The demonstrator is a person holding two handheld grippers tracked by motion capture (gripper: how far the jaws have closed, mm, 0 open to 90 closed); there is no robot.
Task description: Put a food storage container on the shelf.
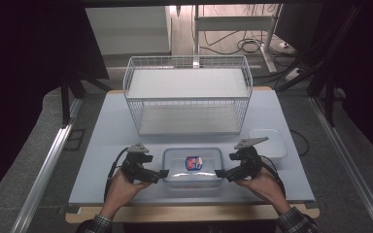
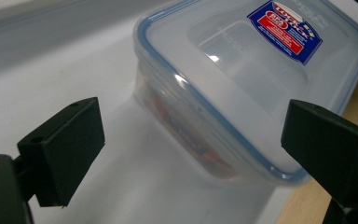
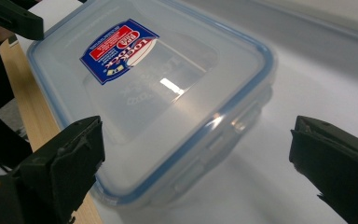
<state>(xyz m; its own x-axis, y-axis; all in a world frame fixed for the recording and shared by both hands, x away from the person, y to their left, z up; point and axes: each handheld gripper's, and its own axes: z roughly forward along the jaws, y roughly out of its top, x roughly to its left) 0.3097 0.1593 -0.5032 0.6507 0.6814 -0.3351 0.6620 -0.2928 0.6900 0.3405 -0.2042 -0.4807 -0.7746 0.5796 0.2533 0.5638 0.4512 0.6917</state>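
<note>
Both grippers, left gripper (image 1: 164, 173) and right gripper (image 1: 219, 173), gape empty beside the container (image 1: 193, 166) (label (image 3: 119, 49): "LOCK").

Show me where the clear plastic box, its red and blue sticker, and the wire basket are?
Clear plastic box (image 1: 193, 179), high view, near front wall.
Red and blue sticker (image 2: 284, 29), left gripper view, middle of the label.
Wire basket (image 1: 187, 99), high view, front upper rim.

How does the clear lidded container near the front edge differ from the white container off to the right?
The clear container is see-through with a blue-rimmed lid and a red-and-blue label; the white container is opaque and unlabelled. The clear one sits between the left gripper and right gripper; the white one sits beyond the right gripper. Both are rounded rectangles on the table.
</note>
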